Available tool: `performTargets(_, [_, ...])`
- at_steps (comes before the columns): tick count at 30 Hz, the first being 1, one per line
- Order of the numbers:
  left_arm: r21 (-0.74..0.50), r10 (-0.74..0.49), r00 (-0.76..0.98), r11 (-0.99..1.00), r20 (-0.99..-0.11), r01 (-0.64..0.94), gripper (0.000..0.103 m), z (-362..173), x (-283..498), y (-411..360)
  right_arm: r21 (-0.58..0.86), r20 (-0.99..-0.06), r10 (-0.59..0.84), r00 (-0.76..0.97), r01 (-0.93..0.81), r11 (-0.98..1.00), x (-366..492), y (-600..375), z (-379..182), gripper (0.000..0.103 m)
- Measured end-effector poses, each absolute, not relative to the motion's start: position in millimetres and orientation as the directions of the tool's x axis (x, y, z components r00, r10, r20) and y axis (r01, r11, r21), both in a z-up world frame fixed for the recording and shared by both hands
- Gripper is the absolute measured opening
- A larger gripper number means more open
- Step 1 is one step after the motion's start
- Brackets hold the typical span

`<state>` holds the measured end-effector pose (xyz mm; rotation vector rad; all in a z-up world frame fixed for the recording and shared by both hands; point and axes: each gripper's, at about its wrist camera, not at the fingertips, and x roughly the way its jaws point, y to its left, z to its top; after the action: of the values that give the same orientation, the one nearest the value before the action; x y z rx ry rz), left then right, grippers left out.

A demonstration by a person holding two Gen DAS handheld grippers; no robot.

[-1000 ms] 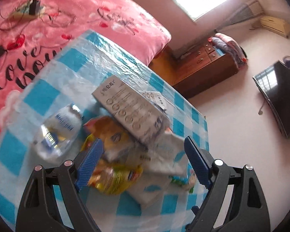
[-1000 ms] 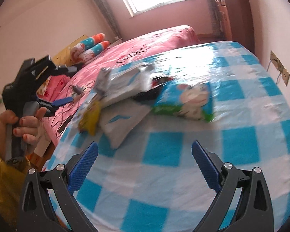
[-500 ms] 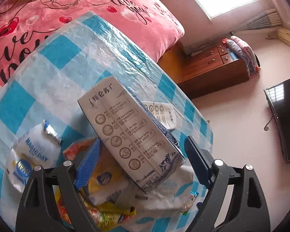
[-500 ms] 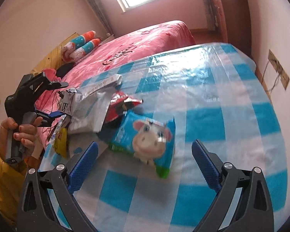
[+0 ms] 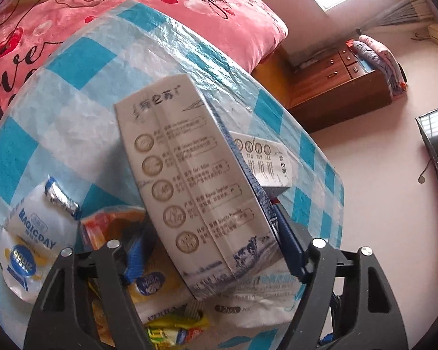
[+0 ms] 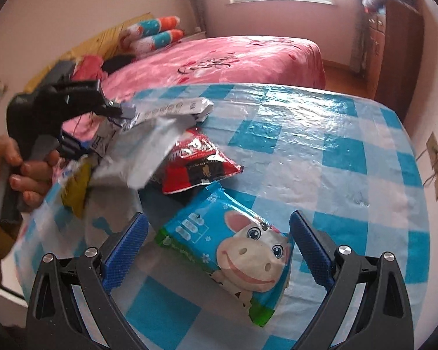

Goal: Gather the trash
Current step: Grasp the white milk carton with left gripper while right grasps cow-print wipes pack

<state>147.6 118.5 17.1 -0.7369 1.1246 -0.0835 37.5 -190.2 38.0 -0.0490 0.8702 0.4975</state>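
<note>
**Carton between the left fingers, cow pack under the right**

Left wrist view: the left gripper (image 5: 210,250) has a flattened milk carton (image 5: 195,186) between its blue pads. The right pad looks pressed to the carton's edge; the left pad is blurred, so I cannot tell whether the grip is closed. The carton tilts over a heap of wrappers at the worktop's (image 5: 73,93) near edge, with a white pouch (image 5: 33,245) just beside it. A one-sided pinch could let the slick carton swivel and fall, dragging loose wrappers off the edge.

Right wrist view: the right gripper (image 6: 219,248) is spread wide, holding nothing, over a blue cow pack (image 6: 236,250) lying flat near the worktop's front edge. A red wrapper (image 6: 195,160) lies just behind it. Closing on such thin film may only crumple it or push it along the glossy cloth.
</note>
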Motion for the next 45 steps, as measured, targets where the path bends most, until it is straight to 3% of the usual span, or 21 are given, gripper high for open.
performTargets(4, [-0.568, -0.411, 0.467, 0.777, -0.783, -0.27, 0.074, 19, 137, 117, 0.122, -0.764, 0.38, 0.521, -0.461, 0.879, 36, -187, 33, 0.098])
performTargets(15, [-0.584, -0.475, 0.446, 0.8, -0.758, -0.14, 0.073, 25, 94, 97, 0.256, -0.758, 0.503, 0.416, -0.52, 0.815, 2, -177, 31, 0.097])
performTargets(22, [-0.563, -0.478, 0.448, 0.824, -0.756, -0.07, 0.073, 33, 64, 84, 0.084, -0.761, 0.377, 0.528, -0.496, 0.864, 3, -160, 34, 0.097])
performTargets(29, [-0.512, -0.435, 0.501, 0.859, -0.748, -0.02, 0.073, 43, 42, 85, 0.067, -0.791, 0.322, 0.52, -0.45, 0.891, 13, -153, 13, 0.096])
performTargets(30, [-0.51, -0.434, 0.504, 0.86, -0.747, -0.015, 0.073, 44, 40, 85, 0.065, -0.792, 0.316, 0.523, -0.443, 0.894, 13, -153, 11, 0.095])
performTargets(33, [-0.501, -0.431, 0.515, 0.866, -0.741, 0.003, 0.072, 47, 31, 86, 0.057, -0.789, 0.294, 0.54, -0.411, 0.91, 6, -160, 9, 0.078])
performTargets(45, [-0.49, -0.441, 0.56, 0.869, -0.702, 0.071, 0.072, 56, -4, 83, 0.161, -0.766, 0.314, 0.56, -0.306, 0.938, -10, -183, 12, 0.059])
